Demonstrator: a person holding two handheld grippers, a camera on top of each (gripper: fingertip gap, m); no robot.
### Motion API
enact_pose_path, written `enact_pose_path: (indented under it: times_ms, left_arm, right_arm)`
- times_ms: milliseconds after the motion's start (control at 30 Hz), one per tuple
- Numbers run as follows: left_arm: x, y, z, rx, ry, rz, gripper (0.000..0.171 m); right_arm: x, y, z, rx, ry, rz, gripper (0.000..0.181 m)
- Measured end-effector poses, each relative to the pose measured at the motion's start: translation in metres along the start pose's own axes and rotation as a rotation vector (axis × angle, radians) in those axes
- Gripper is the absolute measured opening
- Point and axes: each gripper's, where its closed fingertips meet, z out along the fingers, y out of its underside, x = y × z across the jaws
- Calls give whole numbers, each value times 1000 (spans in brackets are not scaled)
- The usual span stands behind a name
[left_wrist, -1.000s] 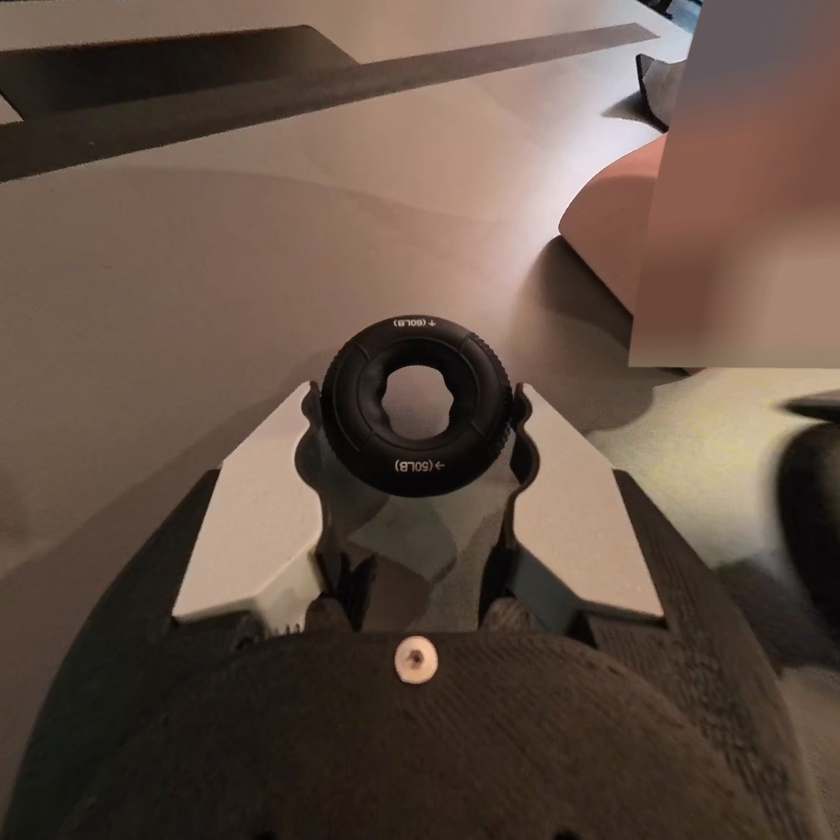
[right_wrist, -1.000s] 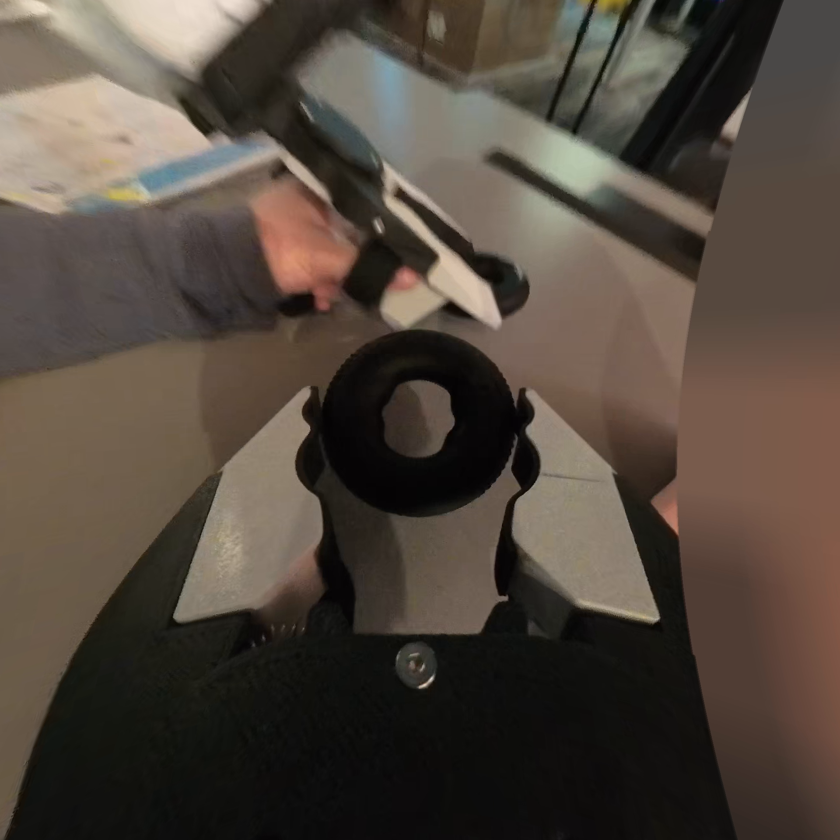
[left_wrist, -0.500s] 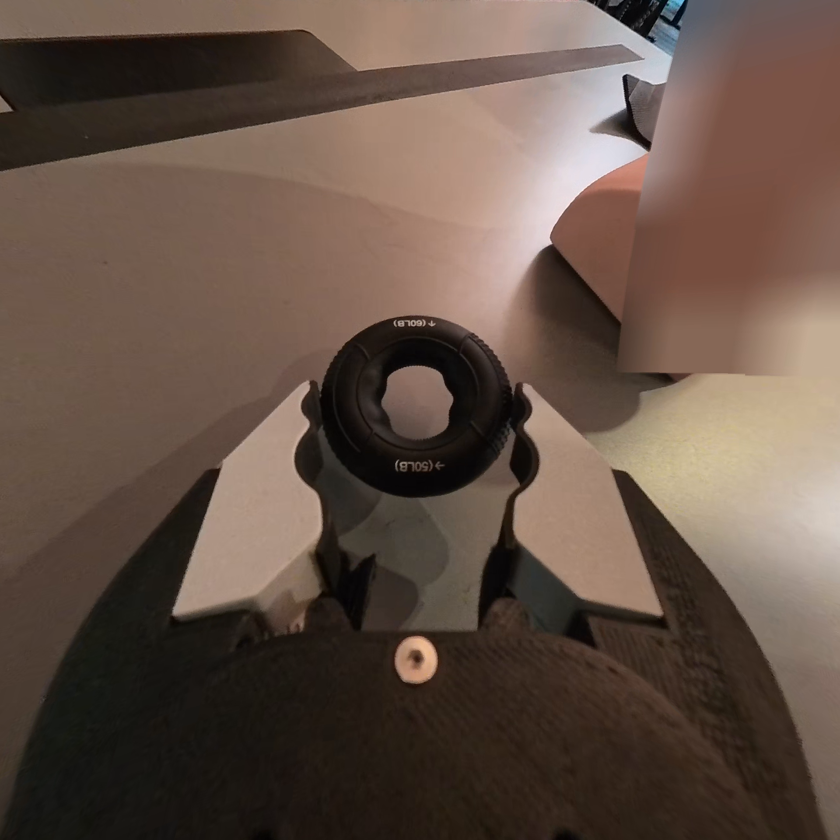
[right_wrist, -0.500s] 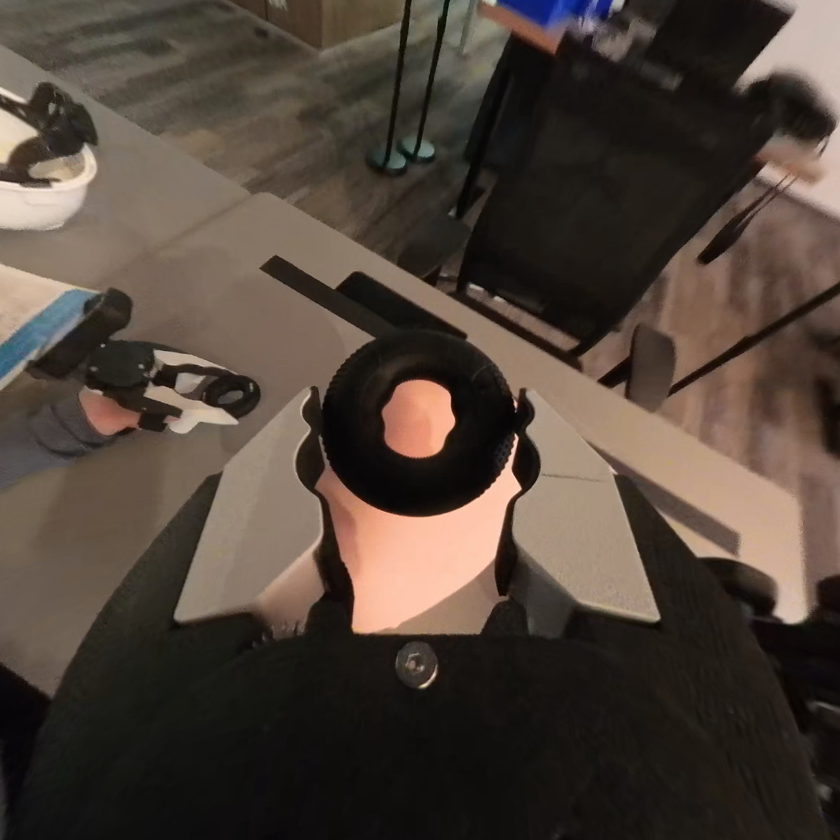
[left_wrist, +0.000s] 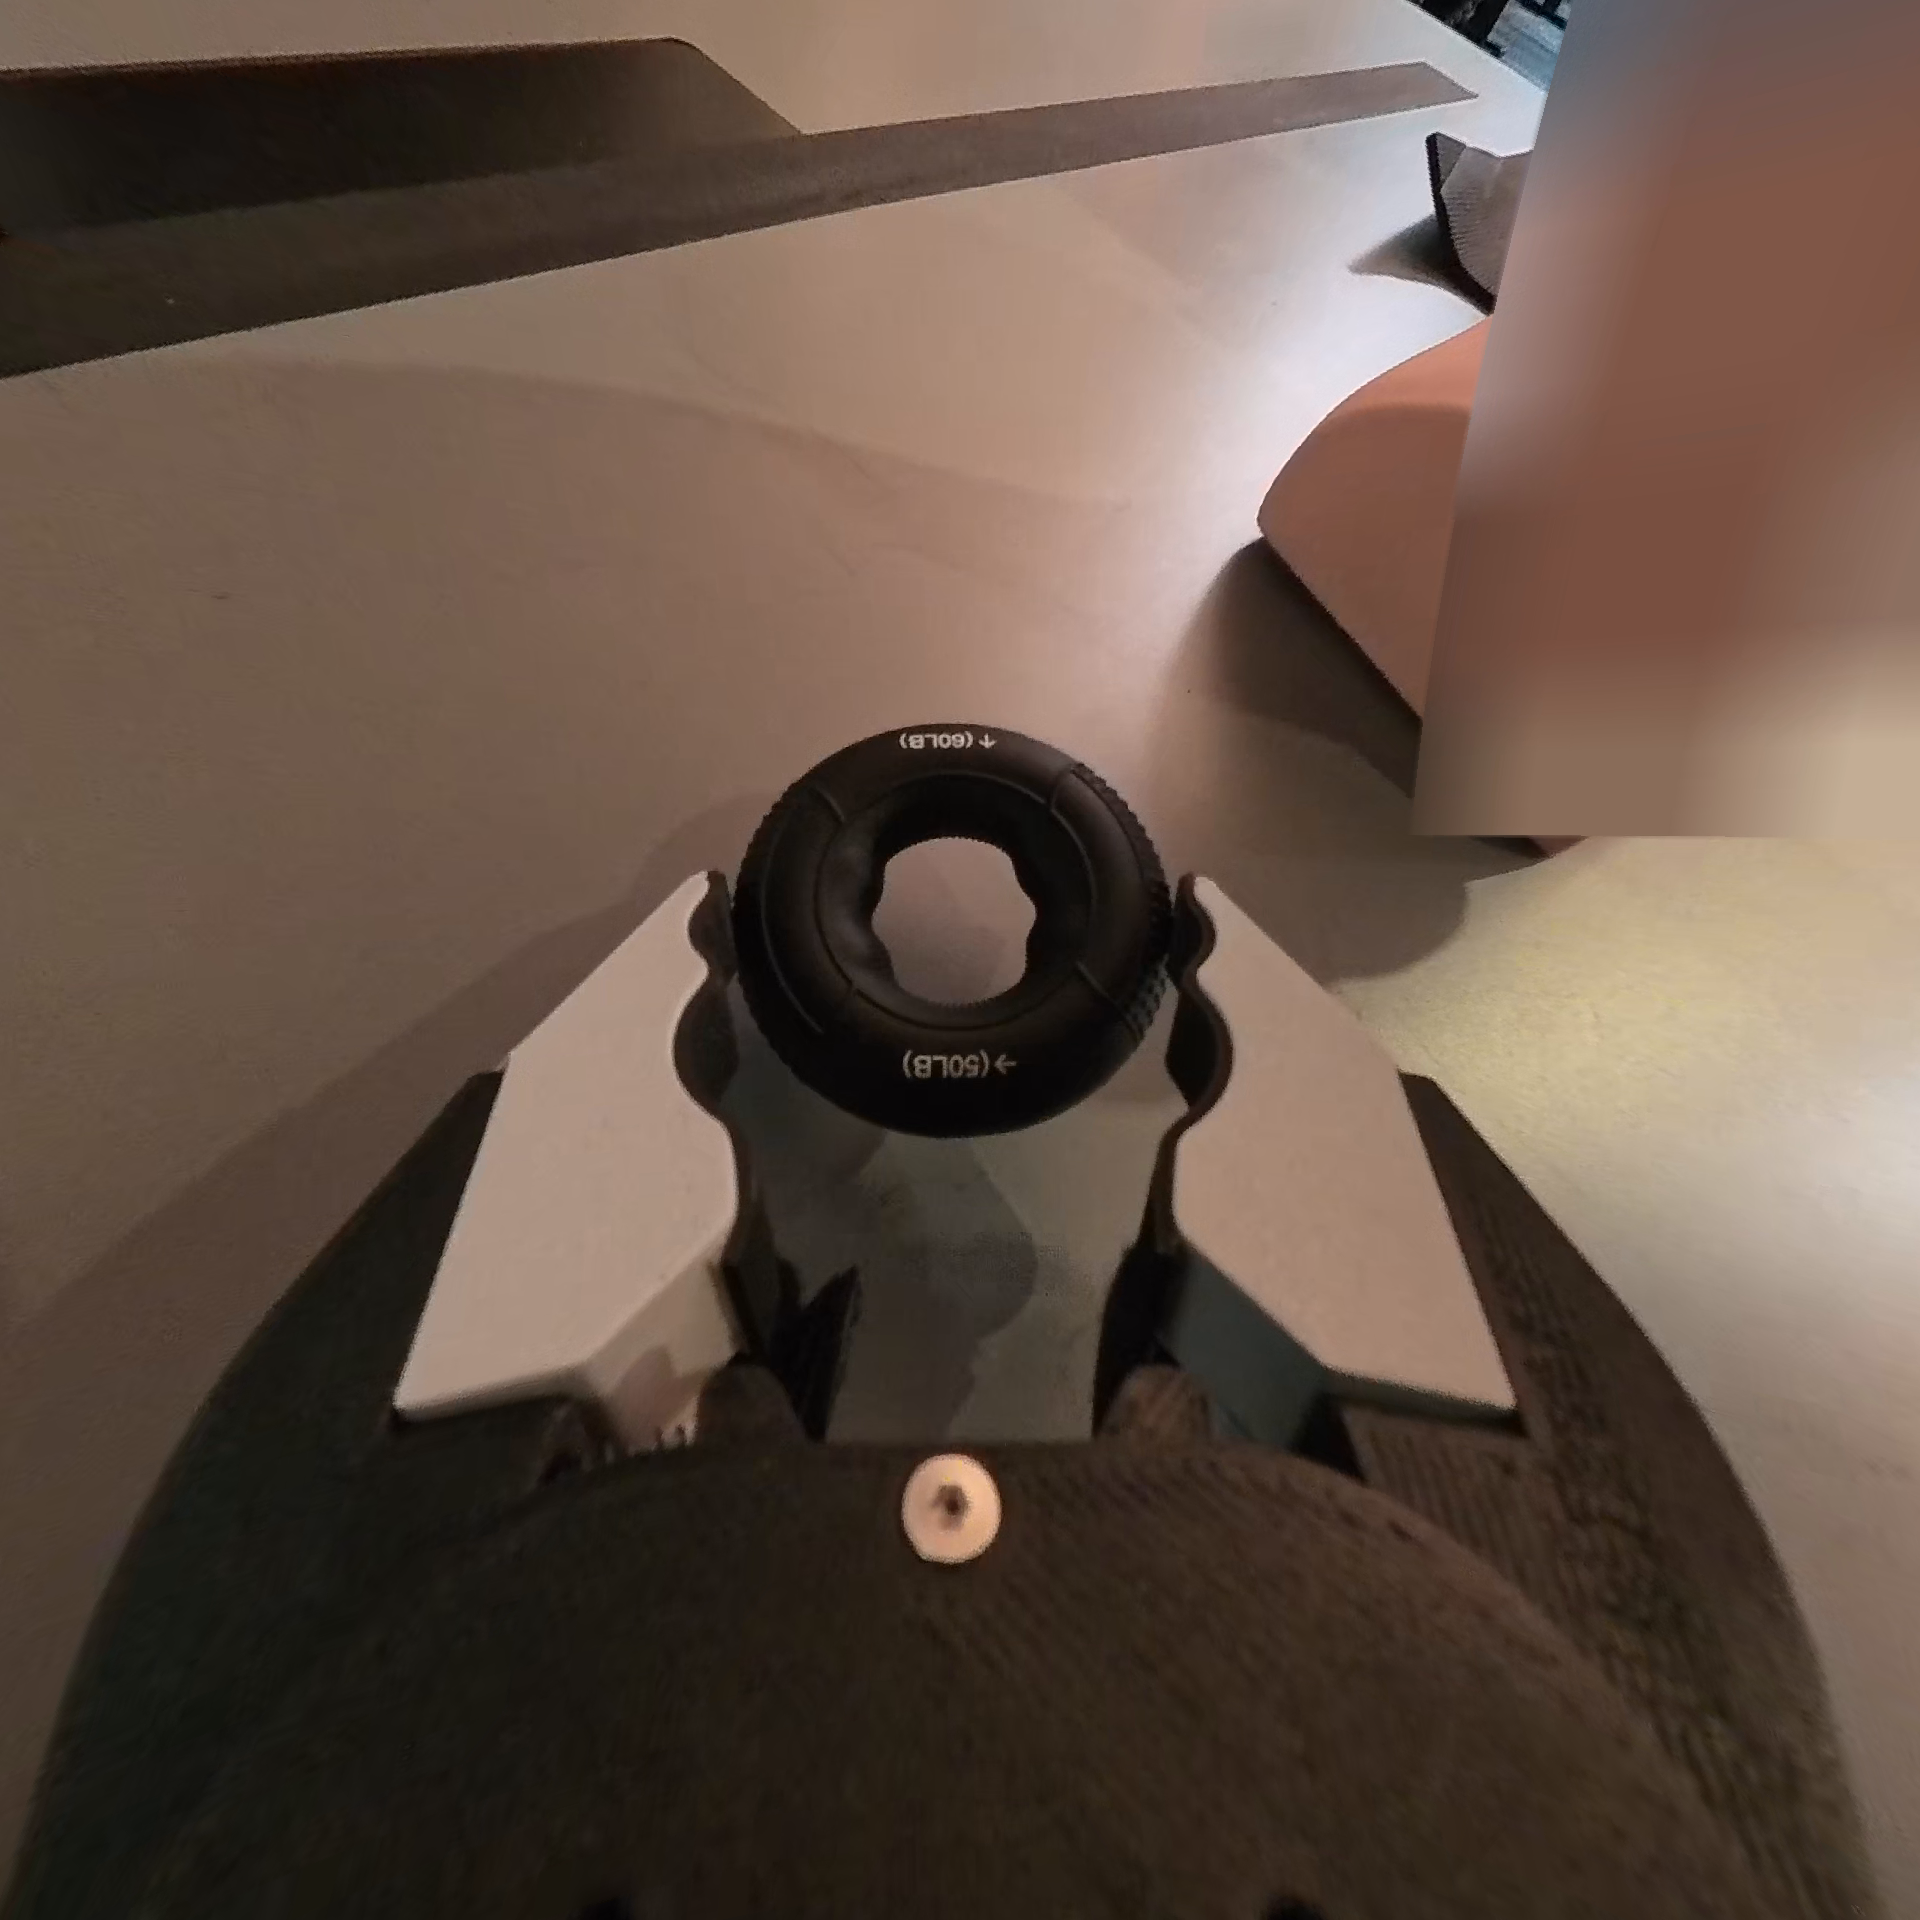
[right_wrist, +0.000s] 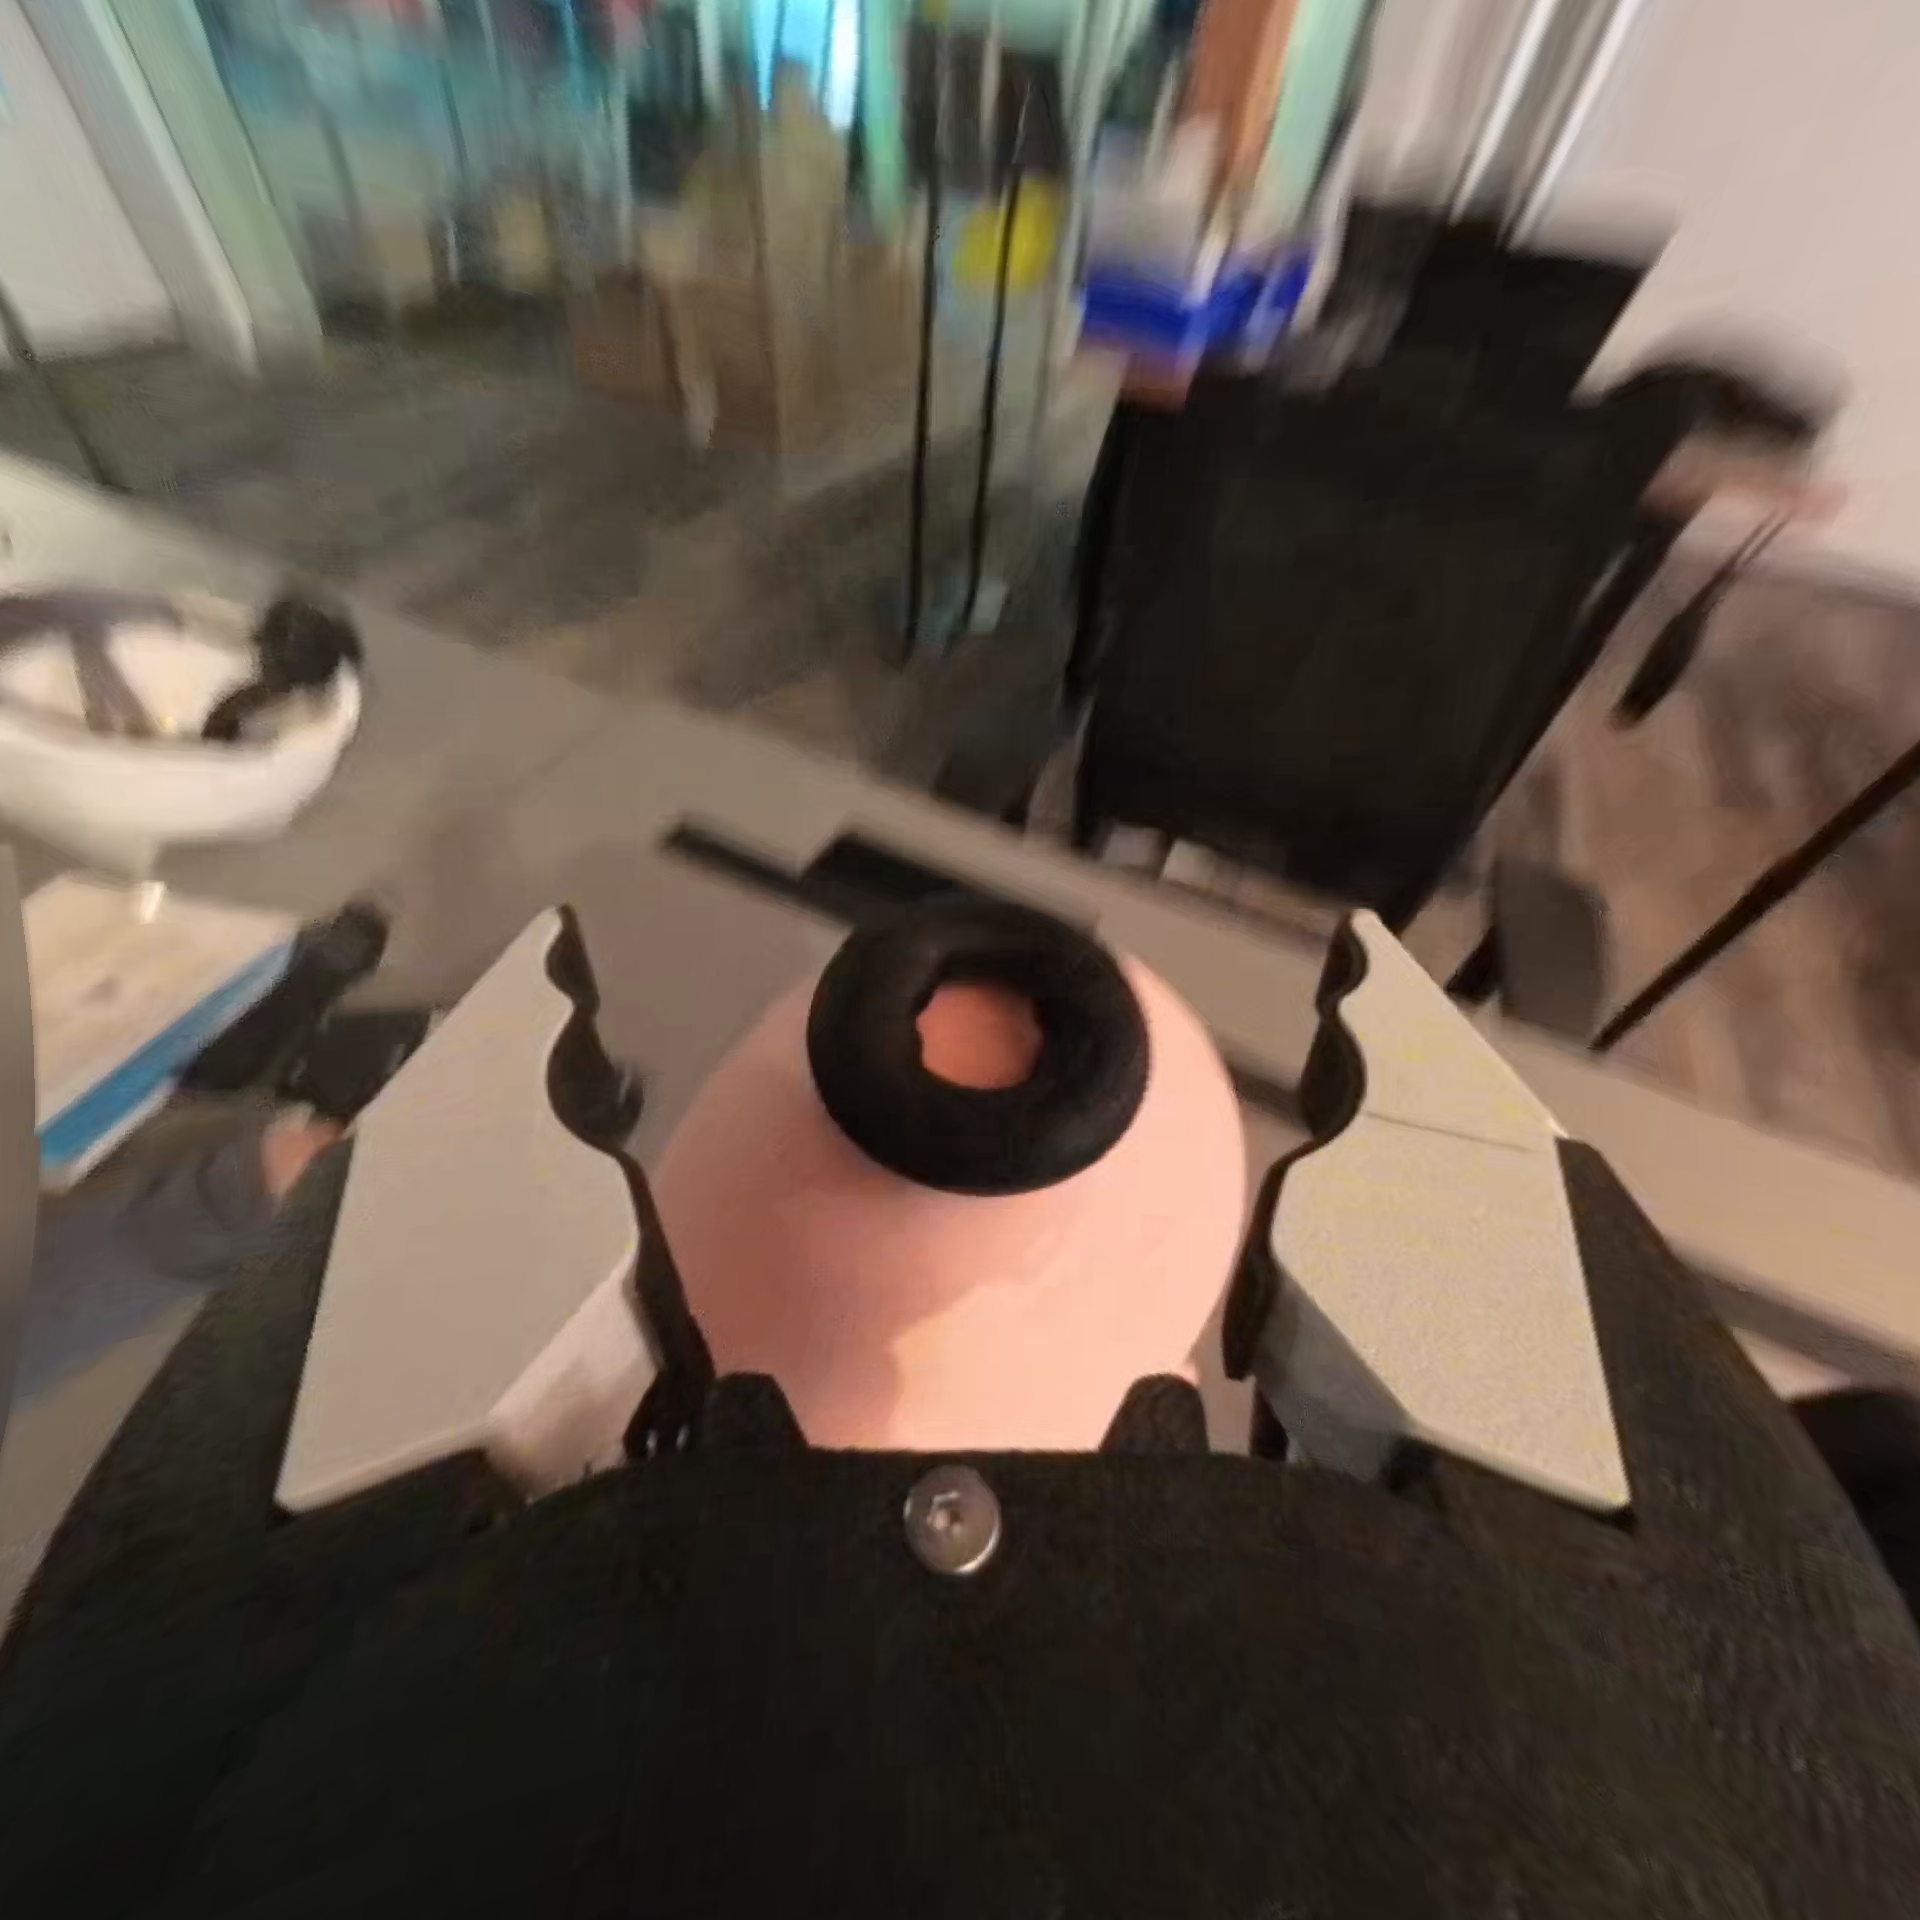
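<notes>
My left gripper is shut on a black rubber ring and holds it just above the grey table. A pink rounded object stands on the table to its right, partly under a blurred patch. In the right wrist view, which is motion-blurred, my right gripper is open. A second black ring lies on top of the pink rounded object between the fingers, touching neither.
A dark slot runs across the far part of the table. A white bowl-shaped thing with black parts sits at the left. A black chair stands beyond the table edge. A grey-sleeved arm shows at lower left. Across from one pair of fingers to the other is roughly 45 cm. To the dark slot: left tips about 30 cm, right tips about 50 cm.
My right gripper has opened and let go of its ring, which now lies on the pink object; its view has swung. My left gripper still holds its ring, barely moved.
</notes>
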Motion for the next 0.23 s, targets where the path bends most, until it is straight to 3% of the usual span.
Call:
enact_pose_path:
  times_ms: [67,133,200,233]
  left_arm:
    - [0,0,0,1,1,-3,84]
    - [0,-1,-1,4,2,-6,84]
    - [0,-1,-1,5,4,-11,84]
    - [0,-1,-1,5,6,-14,84]
  right_arm:
    - [6,-23,-35,308,115,-46,120]
    - [9,-20,-76,602,254,-113,109]
    - [17,12,-107,816,449,-156,118]
    - [25,39,-117,874,567,-167,113]
